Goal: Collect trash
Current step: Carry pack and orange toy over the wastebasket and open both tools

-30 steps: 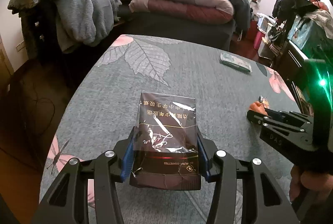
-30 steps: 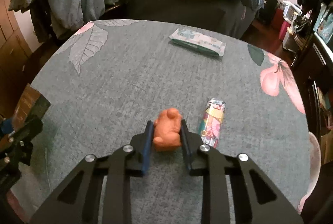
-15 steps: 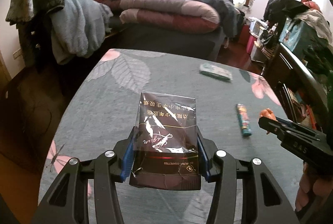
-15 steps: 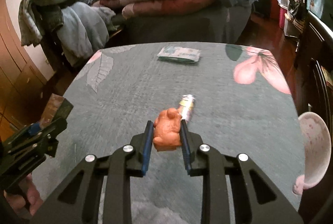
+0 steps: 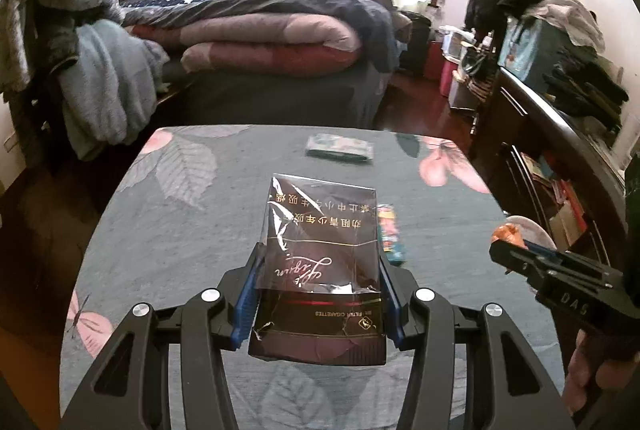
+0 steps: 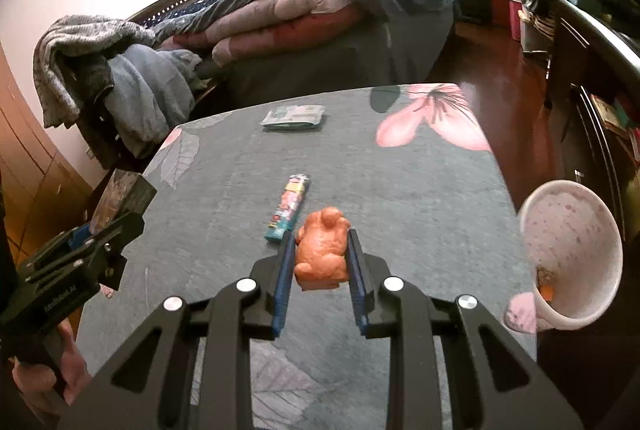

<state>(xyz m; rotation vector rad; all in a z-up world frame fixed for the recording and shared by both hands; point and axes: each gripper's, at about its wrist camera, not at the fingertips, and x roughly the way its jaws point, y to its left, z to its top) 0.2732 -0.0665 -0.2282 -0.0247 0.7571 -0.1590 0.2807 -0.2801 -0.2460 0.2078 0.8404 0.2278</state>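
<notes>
Right gripper [image 6: 319, 254] is pinching an orange crumpled scrap [image 6: 321, 251] above the leaf-print table [image 6: 400, 190], while the left gripper [image 5: 318, 286] is clamping a dark cigarette pack [image 5: 320, 262]. Dropping both cleanly is requiring a swing over the pink-speckled bin [image 6: 570, 254] at three o'clock, with pads parting only above its mouth.

Home bedroom; bed [image 5: 272, 46] piled with quilts, draped clothes [image 5: 100, 82], cluttered shelves [image 5: 560, 190]
</notes>
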